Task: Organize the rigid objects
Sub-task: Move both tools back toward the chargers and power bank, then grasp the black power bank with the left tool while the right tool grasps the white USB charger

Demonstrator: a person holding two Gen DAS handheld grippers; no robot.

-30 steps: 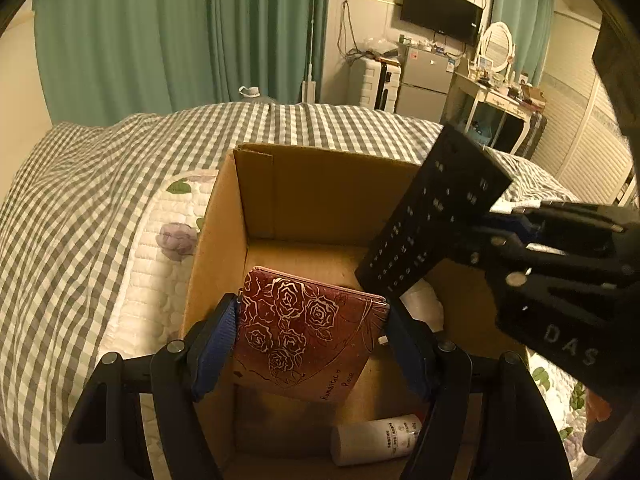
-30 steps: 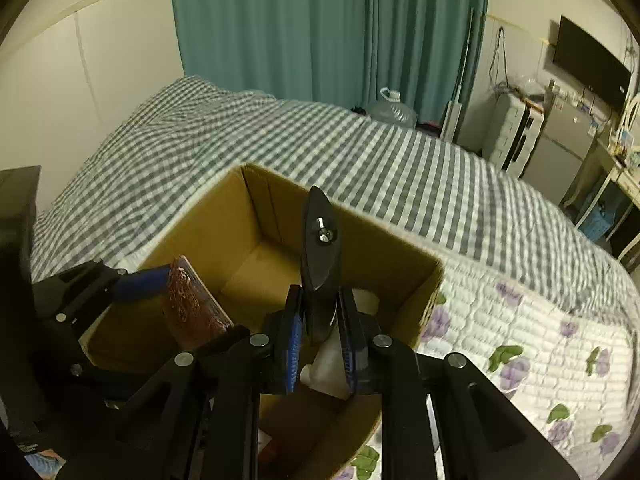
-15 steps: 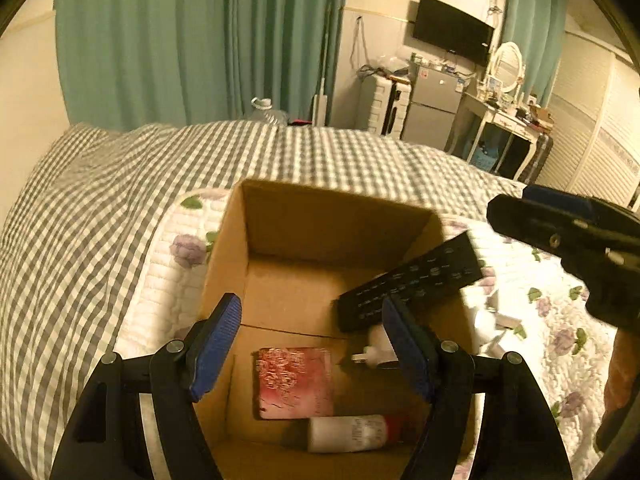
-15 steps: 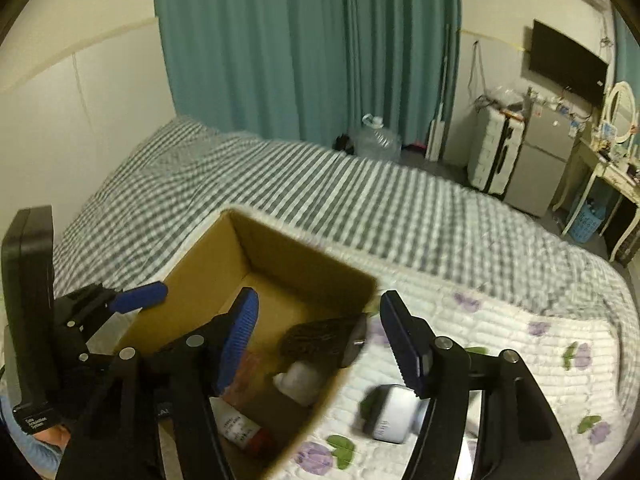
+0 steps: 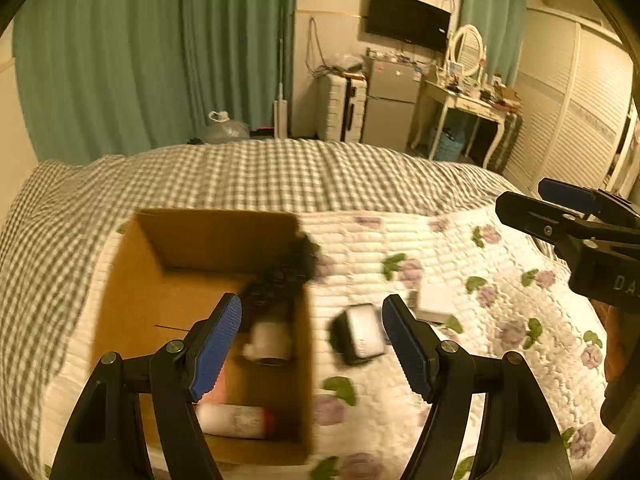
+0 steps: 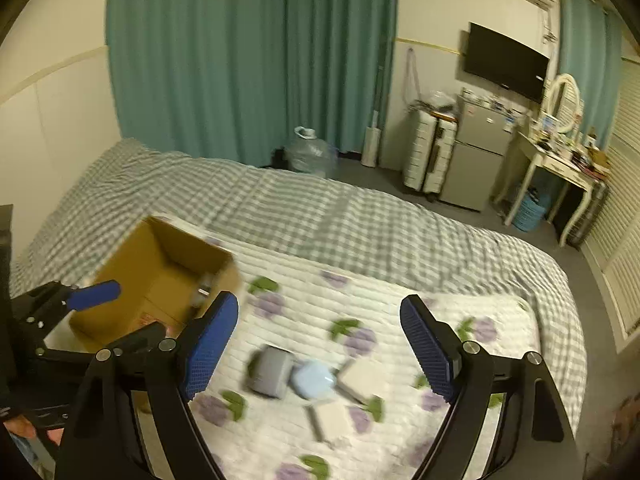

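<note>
Remote dropped into the box; both grippers had pulled back empty.

Since the earlier frames the black remote (image 5: 280,284) had left the right gripper (image 6: 320,344), whose jaws had just been opening and stood spread with nothing between them, and it leaned blurred against the right wall of the cardboard box (image 5: 132,280) at centre-left of the left view, its top poking over the rim. The red rose case had also gone down into the box; the left gripper (image 5: 312,344) was spread wide and empty above it. A white tube (image 5: 236,420) lay at the box's bottom. On the floral quilt (image 6: 400,300), lower centre of the right view, a grey box (image 6: 270,372), a pale blue case (image 6: 314,380) and white pieces waited. The propped remote might tip out if the next drop knocked it.
</note>
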